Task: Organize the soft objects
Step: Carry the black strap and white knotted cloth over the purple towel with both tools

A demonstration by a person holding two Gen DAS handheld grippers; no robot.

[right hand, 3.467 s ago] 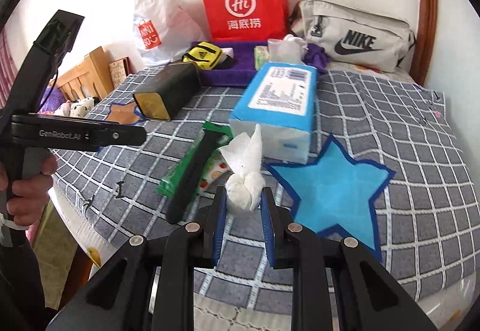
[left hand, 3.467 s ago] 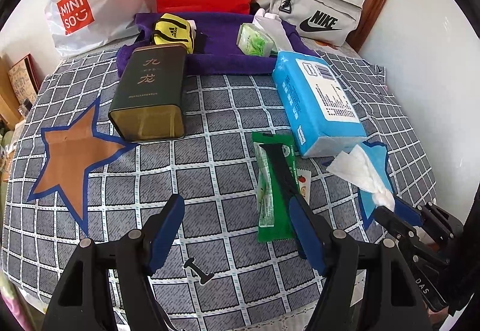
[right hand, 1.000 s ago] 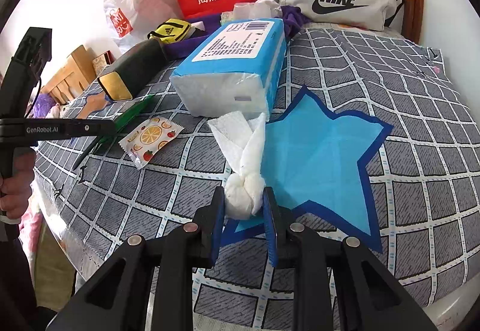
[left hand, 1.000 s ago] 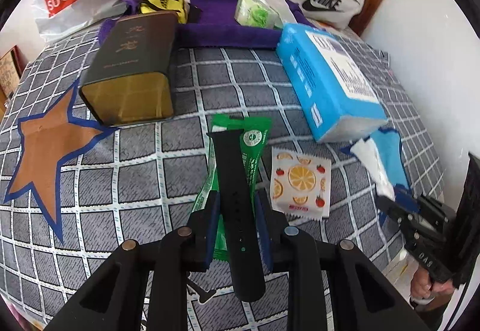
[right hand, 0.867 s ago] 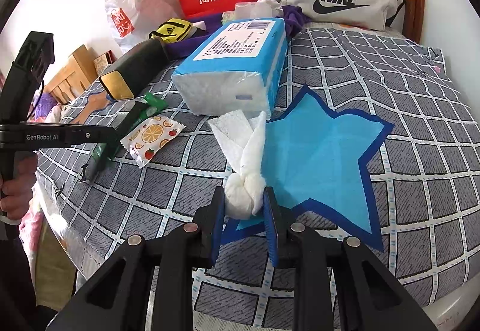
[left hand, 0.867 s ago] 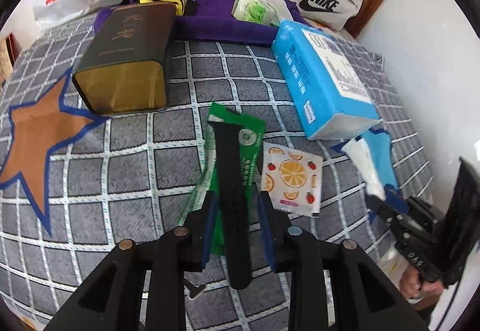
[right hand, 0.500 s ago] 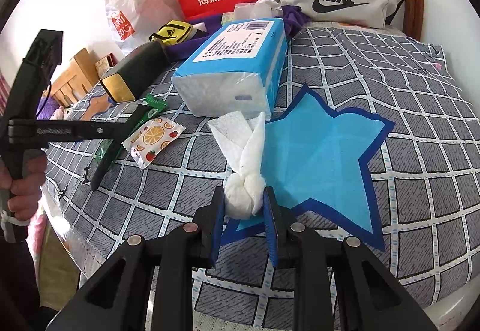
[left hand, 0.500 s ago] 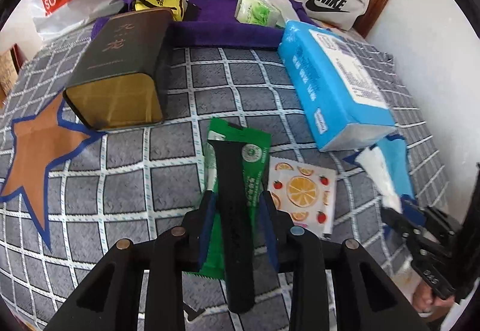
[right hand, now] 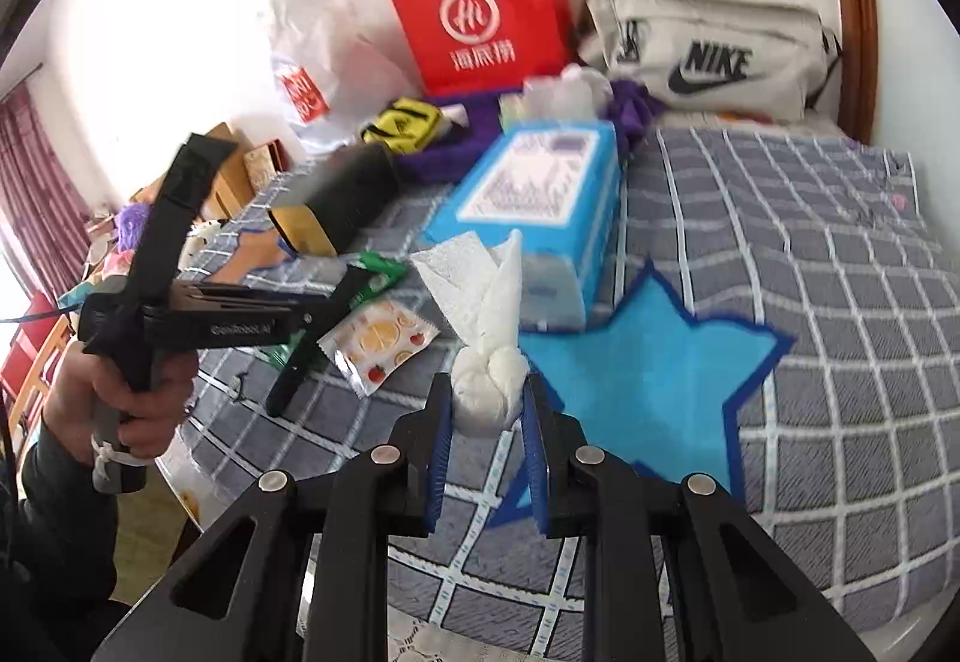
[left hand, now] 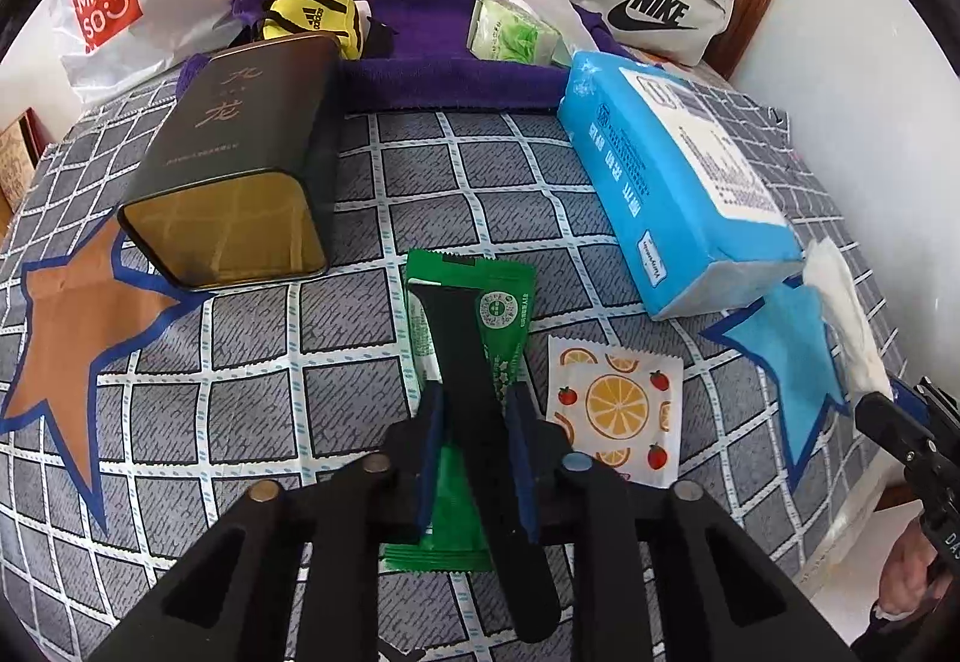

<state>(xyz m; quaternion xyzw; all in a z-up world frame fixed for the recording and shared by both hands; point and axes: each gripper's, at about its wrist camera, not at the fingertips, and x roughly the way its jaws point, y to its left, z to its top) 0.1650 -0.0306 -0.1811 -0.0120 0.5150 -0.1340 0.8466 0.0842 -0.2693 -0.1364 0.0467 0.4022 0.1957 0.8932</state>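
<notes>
My left gripper is shut on a black strap, which lies over a green packet. Strap and packet are both lifted off the checked bedspread. In the right wrist view a hand holds that left gripper with the strap hanging from it. My right gripper is shut on the knot of a white twisted tissue, held above the blue star patch. The right gripper also shows at the left wrist view's right edge.
An orange-fruit sachet lies beside the strap. A blue tissue pack and a dark tin lie further back. A purple towel bears a yellow pouch and a green pack. Bags line the wall, and a brown star patch lies left.
The left gripper, open 3.5 s ago, has shut on the black strap and lifted it with the green packet. The right gripper has risen with the tissue over the last half second.
</notes>
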